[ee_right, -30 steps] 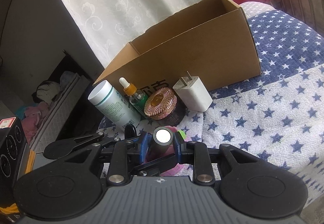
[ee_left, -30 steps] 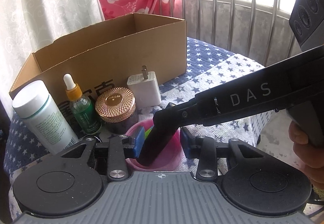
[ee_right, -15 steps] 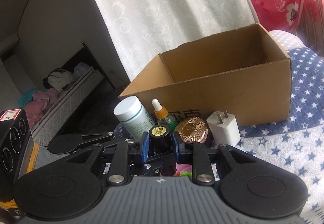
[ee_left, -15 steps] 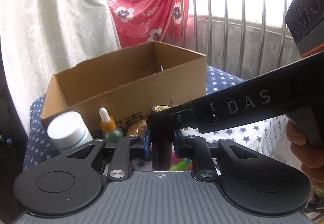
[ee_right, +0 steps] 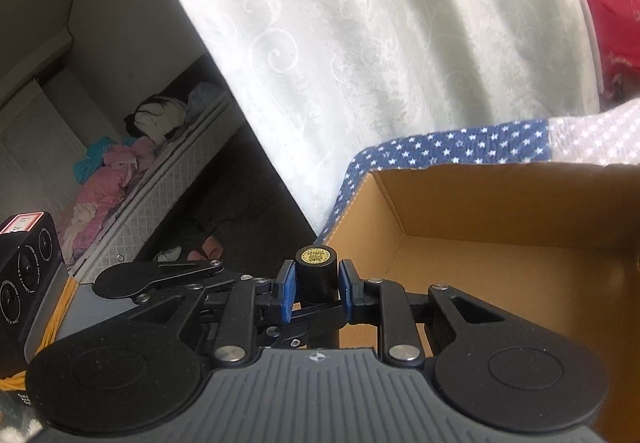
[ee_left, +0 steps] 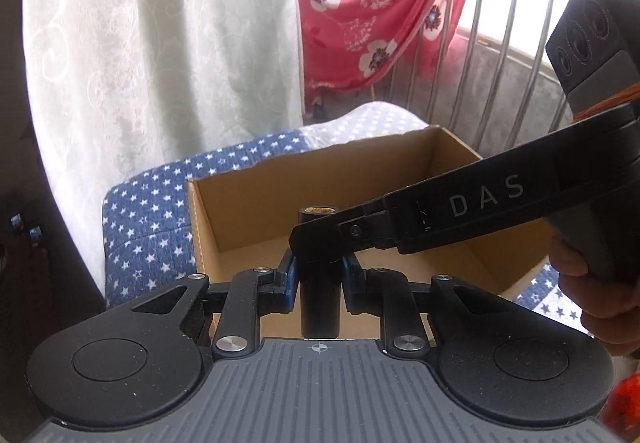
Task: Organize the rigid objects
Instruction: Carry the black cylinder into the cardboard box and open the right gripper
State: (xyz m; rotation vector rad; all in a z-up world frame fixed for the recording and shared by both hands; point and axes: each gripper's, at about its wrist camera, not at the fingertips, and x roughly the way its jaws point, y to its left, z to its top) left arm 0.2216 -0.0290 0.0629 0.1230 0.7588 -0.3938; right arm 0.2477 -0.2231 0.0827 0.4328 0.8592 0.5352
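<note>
A black cylinder with a gold label on its end (ee_left: 319,283) (ee_right: 316,277) stands upright between both grippers. My left gripper (ee_left: 319,285) is shut on its lower part. My right gripper (ee_right: 316,293) is shut on its upper part and reaches in from the right in the left wrist view (ee_left: 460,219). Both hold the cylinder above the open cardboard box (ee_left: 248,203) (ee_right: 500,203), over its near left part. The visible part of the box floor is bare.
The box sits on a blue star-patterned cloth (ee_left: 148,211) (ee_right: 460,147). A white curtain (ee_left: 160,43) hangs behind, a red flowered cloth (ee_left: 368,3) and metal railing (ee_left: 500,43) at back right. The table's left edge drops to a dark floor (ee_right: 240,195).
Both grippers have lifted the cylinder out of the pink cup, turned it upright and carried it up over the box. The bottles, jar and charger have dropped out of view.
</note>
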